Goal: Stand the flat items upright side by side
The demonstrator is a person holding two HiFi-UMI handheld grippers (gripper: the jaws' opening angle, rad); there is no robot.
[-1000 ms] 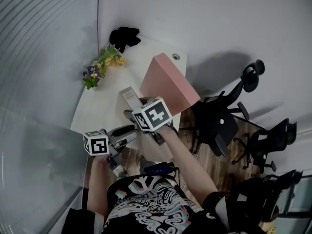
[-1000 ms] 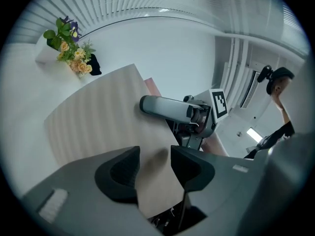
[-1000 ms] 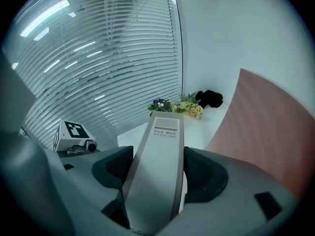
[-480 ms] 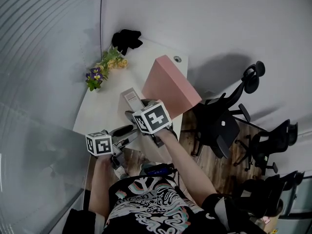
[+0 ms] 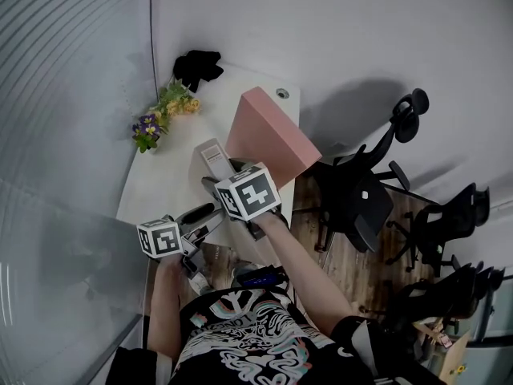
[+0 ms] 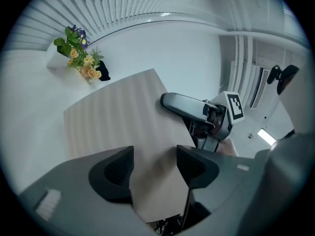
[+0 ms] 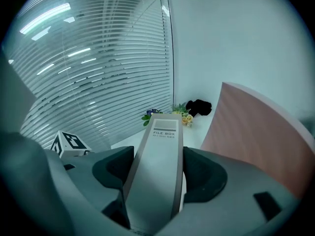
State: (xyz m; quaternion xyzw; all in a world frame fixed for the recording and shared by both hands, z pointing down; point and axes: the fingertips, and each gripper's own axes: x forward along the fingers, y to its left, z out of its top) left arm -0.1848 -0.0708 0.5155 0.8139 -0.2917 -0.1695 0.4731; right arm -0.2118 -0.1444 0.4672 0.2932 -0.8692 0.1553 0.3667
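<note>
File box [image 7: 157, 171], slim and grey with printed spine label, beside pink box [image 7: 256, 141].

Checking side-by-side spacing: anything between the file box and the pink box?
Nothing. Only a bare strip of white table separates the file box from the pink box, clearest in the right gripper view.

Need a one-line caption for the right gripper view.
Right gripper clamps the grey file box, pink box beside it.

On the bench [image 5: 160, 184], the file box [image 5: 215, 156] is just left of the larger box [image 5: 266, 133]; the flowers [image 5: 157, 115] lie behind, far left.
</note>
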